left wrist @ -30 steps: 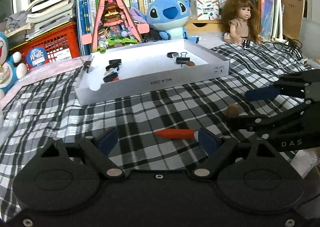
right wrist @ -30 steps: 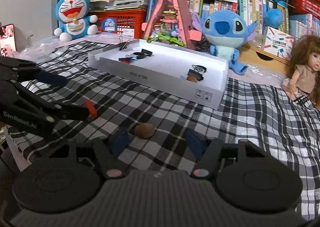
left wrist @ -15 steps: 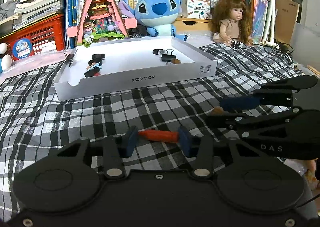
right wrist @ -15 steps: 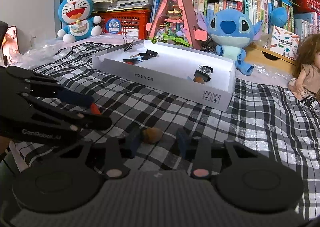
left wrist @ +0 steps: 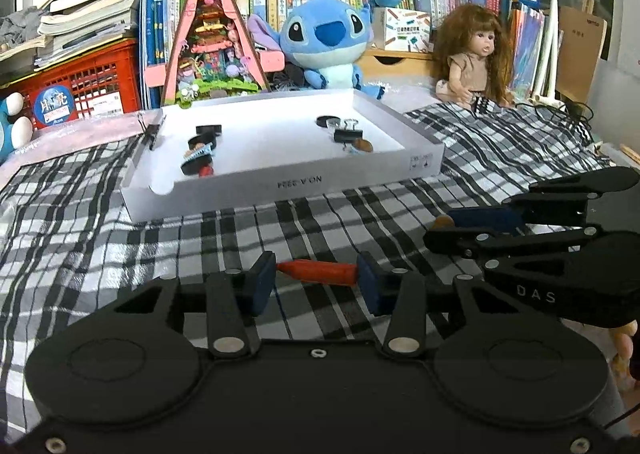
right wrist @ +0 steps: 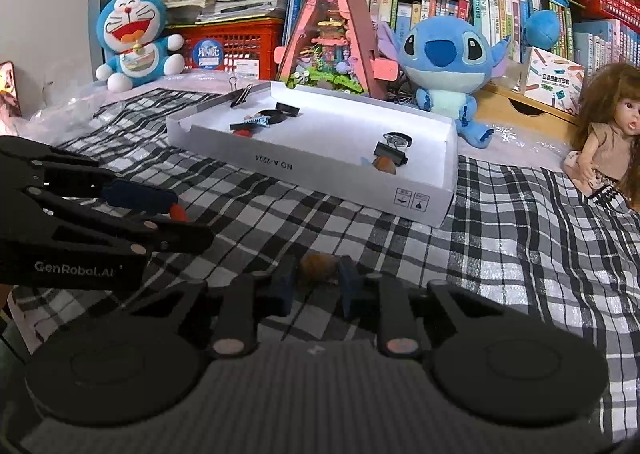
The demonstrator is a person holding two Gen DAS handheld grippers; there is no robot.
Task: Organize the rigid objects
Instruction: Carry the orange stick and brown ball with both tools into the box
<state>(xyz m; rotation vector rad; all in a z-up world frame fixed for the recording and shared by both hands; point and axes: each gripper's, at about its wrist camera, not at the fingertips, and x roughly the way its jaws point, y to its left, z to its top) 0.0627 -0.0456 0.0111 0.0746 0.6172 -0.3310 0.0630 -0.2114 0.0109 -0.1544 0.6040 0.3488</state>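
1. While both tongs rest low over the checked cloth (left wrist: 120, 238), the left gripper (left wrist: 316, 274) has its blue pads pressed on the two ends of a red crayon (left wrist: 316, 271), which lies crosswise between them on the cloth
2. Its jaws have just been closing, and the crayon now sits clamped end to end
3. The right gripper (right wrist: 318, 274) is closed on a small brown nut (right wrist: 318, 267), its pads touching the nut on both sides; its jaws have just been closing too
4. From the left camera the right gripper (left wrist: 440, 228) shows at the right edge, with the nut (left wrist: 443, 221) peeking out at its tip
5. From the right camera the left gripper (right wrist: 180, 220) shows at the left edge, a red end of the crayon (right wrist: 178, 211) between its fingers
6. Beyond both lies a shallow white box (left wrist: 288, 186) on the cloth, holding a black binder clip (left wrist: 348, 133) and another brown nut (left wrist: 362, 144) near its right side, and dark round pieces near its left side
7. A second binder clip (right wrist: 241, 93) is clipped on the box's far left rim
8. Behind the box stand a blue plush toy (left wrist: 324, 38), a doll (left wrist: 474, 54) and shelves of books
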